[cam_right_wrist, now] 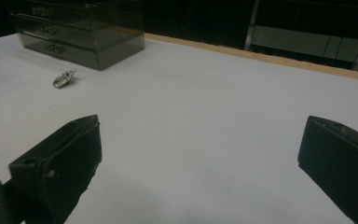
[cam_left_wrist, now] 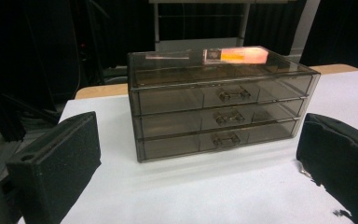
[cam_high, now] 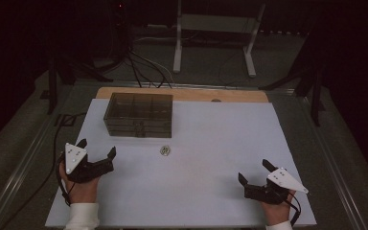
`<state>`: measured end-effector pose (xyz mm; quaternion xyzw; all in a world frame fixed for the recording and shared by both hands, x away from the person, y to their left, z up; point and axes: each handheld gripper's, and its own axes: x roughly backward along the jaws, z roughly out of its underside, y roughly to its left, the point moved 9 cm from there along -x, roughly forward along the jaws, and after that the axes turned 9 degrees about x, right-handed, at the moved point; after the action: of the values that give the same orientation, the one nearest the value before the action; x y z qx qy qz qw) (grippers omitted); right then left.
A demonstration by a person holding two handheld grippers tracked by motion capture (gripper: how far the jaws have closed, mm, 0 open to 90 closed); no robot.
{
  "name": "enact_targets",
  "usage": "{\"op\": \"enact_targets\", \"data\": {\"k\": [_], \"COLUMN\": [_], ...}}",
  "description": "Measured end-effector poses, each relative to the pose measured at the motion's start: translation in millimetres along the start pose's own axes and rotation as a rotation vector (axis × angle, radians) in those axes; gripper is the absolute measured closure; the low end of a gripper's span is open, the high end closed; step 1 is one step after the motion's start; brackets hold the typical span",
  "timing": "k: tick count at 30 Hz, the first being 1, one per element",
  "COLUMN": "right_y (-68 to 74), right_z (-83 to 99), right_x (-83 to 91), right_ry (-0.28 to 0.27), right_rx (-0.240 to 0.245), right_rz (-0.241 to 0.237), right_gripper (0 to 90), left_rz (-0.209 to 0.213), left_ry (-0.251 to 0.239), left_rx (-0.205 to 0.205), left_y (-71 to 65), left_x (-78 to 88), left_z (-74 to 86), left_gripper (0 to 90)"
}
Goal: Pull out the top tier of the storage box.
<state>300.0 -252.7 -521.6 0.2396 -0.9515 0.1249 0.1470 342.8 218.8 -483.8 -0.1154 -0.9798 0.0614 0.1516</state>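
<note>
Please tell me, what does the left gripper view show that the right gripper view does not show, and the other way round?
The left gripper view faces the front of the smoky drawer box: three drawers stacked, all closed, each with a small handle, plus an orange-lit reflection on its top.

The right gripper view has the small shiny object lying on the table in front of the box, apart from it, and a wide bare stretch of the white table.

Both include the drawer box, the white table and, at the bottom, that gripper's own black jaws spread wide with nothing between them.
</note>
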Motion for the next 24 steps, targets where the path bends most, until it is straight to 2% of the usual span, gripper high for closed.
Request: {"op": "enact_targets", "data": {"k": [11, 18, 24], "right_y": [1.0, 1.8, 1.6], "right_z": [-0.2, -1.4, -1.6], "right_x": [-0.2, 0.0, 0.2], "right_ry": [-0.002, -0.008, -0.01], "right_rx": [-0.001, 0.004, 0.003], "right_rz": [-0.001, 0.001, 0.003], "right_gripper": [0.0, 0.0, 0.0], "left_rz": [-0.016, -0.025, -0.026], "left_ry": [0.001, 0.014, 0.006], "left_rx": [0.021, 0.015, 0.023], "left_y": [0.0, -0.4, -2.6], "left_x": [-11.8, -18.8, -23.1], "left_z": [-2.5, -3.6, -6.9], "left_gripper": [0.7, 0.6, 0.6]}}
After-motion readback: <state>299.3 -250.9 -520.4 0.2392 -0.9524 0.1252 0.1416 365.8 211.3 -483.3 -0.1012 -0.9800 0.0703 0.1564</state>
